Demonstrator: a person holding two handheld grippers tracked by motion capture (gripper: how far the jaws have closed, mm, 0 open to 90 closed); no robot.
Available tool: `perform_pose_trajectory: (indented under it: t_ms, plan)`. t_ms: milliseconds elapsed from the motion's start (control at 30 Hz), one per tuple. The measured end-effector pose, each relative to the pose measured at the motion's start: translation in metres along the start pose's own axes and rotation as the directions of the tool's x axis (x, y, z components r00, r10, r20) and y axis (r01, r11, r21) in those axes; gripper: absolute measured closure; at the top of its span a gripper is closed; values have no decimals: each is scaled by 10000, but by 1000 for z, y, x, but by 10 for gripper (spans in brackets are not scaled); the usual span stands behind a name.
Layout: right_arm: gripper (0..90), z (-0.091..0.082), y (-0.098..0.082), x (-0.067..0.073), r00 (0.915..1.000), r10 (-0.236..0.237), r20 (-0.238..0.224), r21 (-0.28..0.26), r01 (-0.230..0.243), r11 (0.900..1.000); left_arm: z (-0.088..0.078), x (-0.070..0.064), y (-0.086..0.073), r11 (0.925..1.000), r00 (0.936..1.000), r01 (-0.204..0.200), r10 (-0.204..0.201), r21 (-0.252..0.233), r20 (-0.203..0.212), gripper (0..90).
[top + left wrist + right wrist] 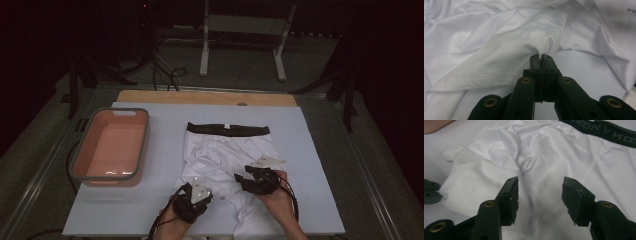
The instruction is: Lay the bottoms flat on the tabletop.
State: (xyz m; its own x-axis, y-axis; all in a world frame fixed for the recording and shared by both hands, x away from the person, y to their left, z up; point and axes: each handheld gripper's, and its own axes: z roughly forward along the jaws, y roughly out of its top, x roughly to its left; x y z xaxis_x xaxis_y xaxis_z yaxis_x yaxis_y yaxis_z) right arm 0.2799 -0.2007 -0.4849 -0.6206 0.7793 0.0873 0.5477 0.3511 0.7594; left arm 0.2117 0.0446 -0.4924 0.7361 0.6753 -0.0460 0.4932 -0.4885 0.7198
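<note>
The left tongs (186,186), black with a grey three-cornered plate on top, are held low in the high view, left of centre, jaws pressed together on a pinch of white fabric (506,47). The right tongs (241,178) are held at lower centre-right, jaws parted, nothing gripped between them.

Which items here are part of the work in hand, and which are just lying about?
In use:
- white shorts, black waistband
- left gripper, shut on a fold of the fabric
- right gripper, open over the cloth

Lying about:
- pink tub, empty
- white stand beyond the table
</note>
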Motion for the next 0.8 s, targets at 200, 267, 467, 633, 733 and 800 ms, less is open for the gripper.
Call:
perform_pose_trajectory:
  t_ms: [200, 267, 467, 633, 733, 800]
  plan:
    - [413, -7, -1, -6, 9997, 162, 173, -214, -158, 9996, -5, -6, -4, 9999, 9996, 98, -100, 61, 262, 891]
    - [412, -8, -1, -7, 9996, 200, 198, -225, -196, 9996, -6, -9, -5, 9999, 9996, 65, -68, 102, 292, 890]
    - [406, -9, -1, -7, 9995, 184, 238, -264, -177, 9995, -5, -22, -5, 10000, 9966, 10, -17, 89, 829, 890]
    - [406, -8, -1, -6, 9997, 136, 201, -266, -130, 9996, 1, -36, 0, 9996, 9879, -262, 279, -131, 1523, 888]
    - [404, -7, -1, -5, 9998, 46, 181, -245, -42, 9997, 7, -42, 3, 9984, 9777, -475, 526, -300, 2034, 879]
    - [398, -8, -1, -4, 9996, -9, 285, -226, 16, 9997, 4, -40, 5, 9977, 9823, -484, 562, -479, 1787, 652]
